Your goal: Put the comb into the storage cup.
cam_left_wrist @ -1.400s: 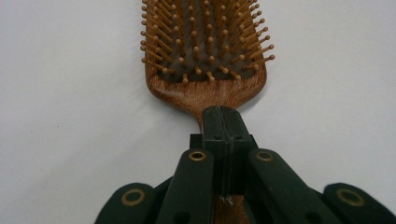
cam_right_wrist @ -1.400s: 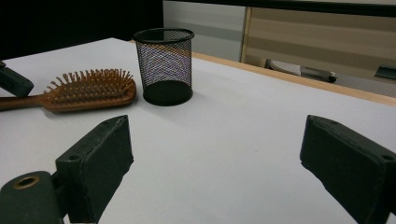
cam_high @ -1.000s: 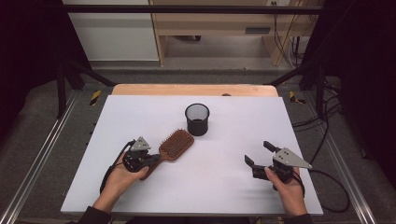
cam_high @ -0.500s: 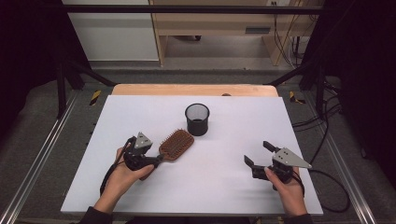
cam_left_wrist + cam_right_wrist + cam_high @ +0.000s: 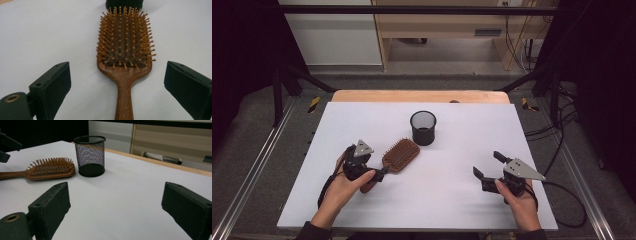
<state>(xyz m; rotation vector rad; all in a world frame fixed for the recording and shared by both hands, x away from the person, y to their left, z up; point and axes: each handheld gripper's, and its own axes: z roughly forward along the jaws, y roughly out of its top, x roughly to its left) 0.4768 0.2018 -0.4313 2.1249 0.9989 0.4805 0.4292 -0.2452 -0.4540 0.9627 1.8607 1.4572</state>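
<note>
A wooden hairbrush (image 5: 400, 155) lies bristles up on the white bench (image 5: 452, 200), left of centre in the high view, just beside a black mesh cup (image 5: 423, 128). The left gripper (image 5: 379, 174) has just been opening; its jaws stand released either side of the handle. The right gripper (image 5: 486, 167), lower right, is released too, holding nothing.

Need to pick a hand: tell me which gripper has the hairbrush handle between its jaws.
The left gripper: the hairbrush handle lies between its open jaws. The right gripper is apart.
</note>
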